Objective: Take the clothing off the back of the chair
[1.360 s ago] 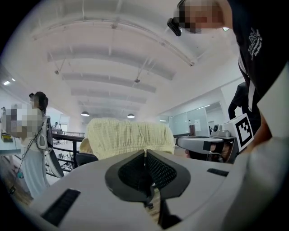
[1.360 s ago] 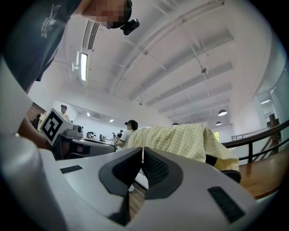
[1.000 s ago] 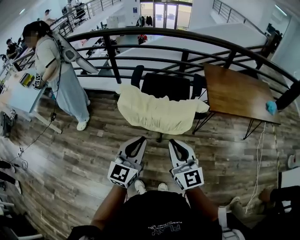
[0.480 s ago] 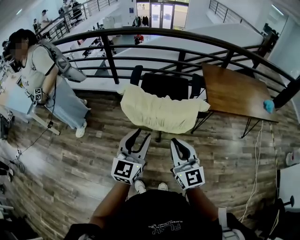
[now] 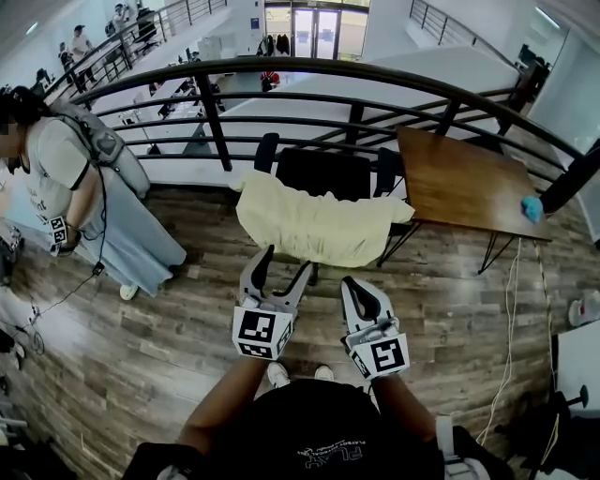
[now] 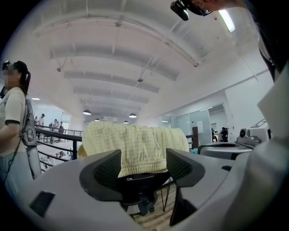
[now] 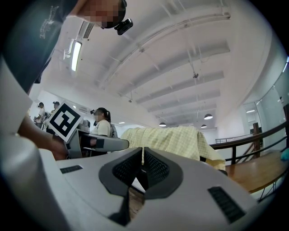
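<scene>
Left tool [image 5: 284, 262], jaws just spread, empty, short of yellow clothing [image 5: 314, 223] over chair [image 5: 323, 173] back; right tool [image 5: 354, 283] closed.

We stand on an open-plan office mezzanine. Ahead of the left gripper [image 5: 284, 261] sits a black office chair [image 5: 323, 173]; beyond it a curved black railing [image 5: 215, 122] overlooks a lower floor with desks [image 5: 200, 82] and glass doors [image 5: 314, 28]. Ahead to the gripper's right stands a wooden table [image 5: 459, 183].

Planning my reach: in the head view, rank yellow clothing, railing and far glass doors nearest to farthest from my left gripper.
1. Yellow clothing, draped on chair ahead.
2. Railing, behind the chair.
3. Glass doors, far back.
</scene>
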The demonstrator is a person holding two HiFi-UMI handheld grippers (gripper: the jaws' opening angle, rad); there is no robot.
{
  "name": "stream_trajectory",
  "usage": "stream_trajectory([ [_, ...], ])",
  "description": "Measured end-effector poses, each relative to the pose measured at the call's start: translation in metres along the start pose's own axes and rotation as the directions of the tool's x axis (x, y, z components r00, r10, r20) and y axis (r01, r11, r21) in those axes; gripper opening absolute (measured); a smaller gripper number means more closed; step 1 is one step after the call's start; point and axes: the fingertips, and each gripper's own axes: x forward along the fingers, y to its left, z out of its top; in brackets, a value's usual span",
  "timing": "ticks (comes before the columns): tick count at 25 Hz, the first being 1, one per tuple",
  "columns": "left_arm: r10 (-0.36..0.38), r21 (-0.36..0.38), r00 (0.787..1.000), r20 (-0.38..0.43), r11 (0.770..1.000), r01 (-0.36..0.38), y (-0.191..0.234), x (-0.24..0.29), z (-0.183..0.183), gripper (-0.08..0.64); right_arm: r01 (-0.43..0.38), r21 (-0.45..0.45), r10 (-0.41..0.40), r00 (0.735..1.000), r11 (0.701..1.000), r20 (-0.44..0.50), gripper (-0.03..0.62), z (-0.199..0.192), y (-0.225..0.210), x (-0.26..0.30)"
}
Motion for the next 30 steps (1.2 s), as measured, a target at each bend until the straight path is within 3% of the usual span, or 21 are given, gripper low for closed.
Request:
stream_trajectory([
  [30, 0.076, 0.023, 0.993, -0.092, 0.997, -0.074, 0.001, 0.047, -0.002, 0.307, 0.058, 0.017, -0.058, 0.998, 0.998, -0.012, 0.026, 0.002, -0.027, -0.017],
])
